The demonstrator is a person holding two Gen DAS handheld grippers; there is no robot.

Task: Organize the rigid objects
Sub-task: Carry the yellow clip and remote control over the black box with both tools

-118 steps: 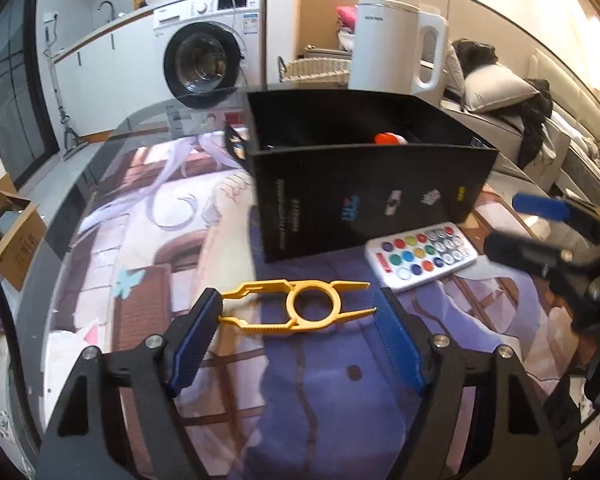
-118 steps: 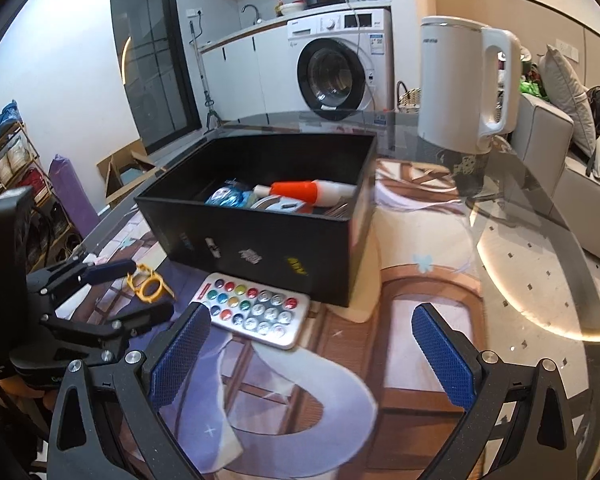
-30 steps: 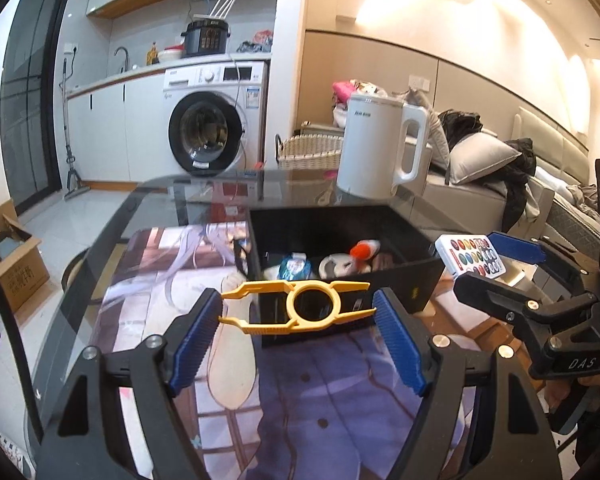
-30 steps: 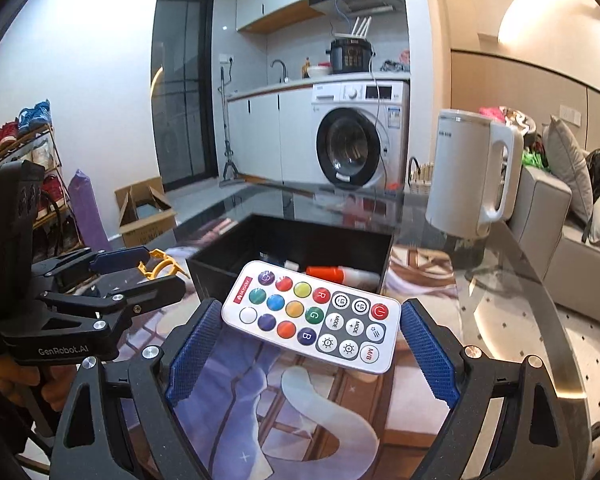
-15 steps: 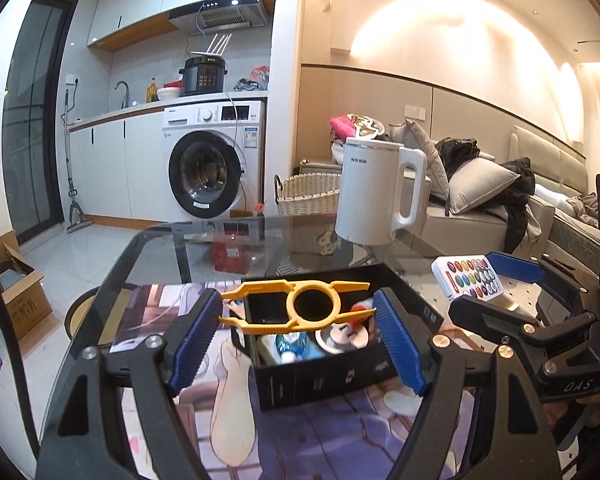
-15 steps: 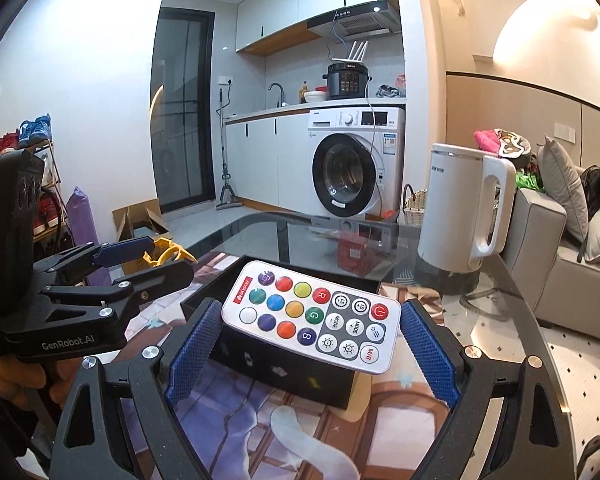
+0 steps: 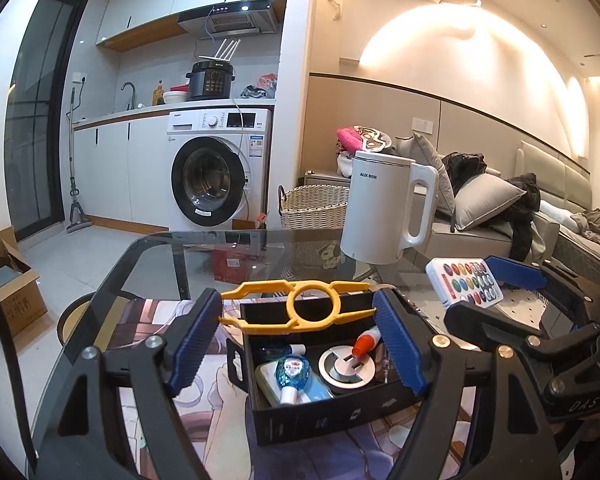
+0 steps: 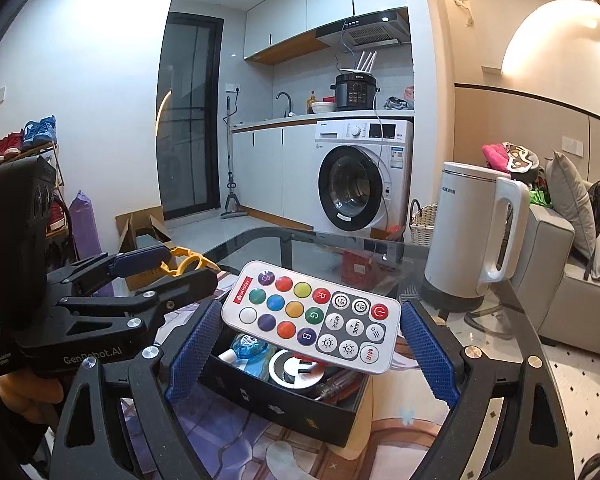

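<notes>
Hovering over the open black cardboard box [image 7: 332, 416], already holding several items, the left gripper [image 7: 300, 334] pinches yellow plastic tweezers [image 7: 298, 312]; the right gripper [image 8: 312, 346] clamps a white colour-button remote [image 8: 312, 316]. These 2 remain unplaced.

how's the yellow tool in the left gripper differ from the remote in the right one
The yellow tool is a thin open frame with a ring in the middle; the remote is a solid white slab covered in coloured buttons. Both are held crosswise between blue pads, lifted above the black box.

Home, open kitchen-living room: washing machine [image 7: 216, 178], range hood [image 7: 230, 20], sofa [image 7: 500, 224], kettle [image 7: 388, 216]
</notes>
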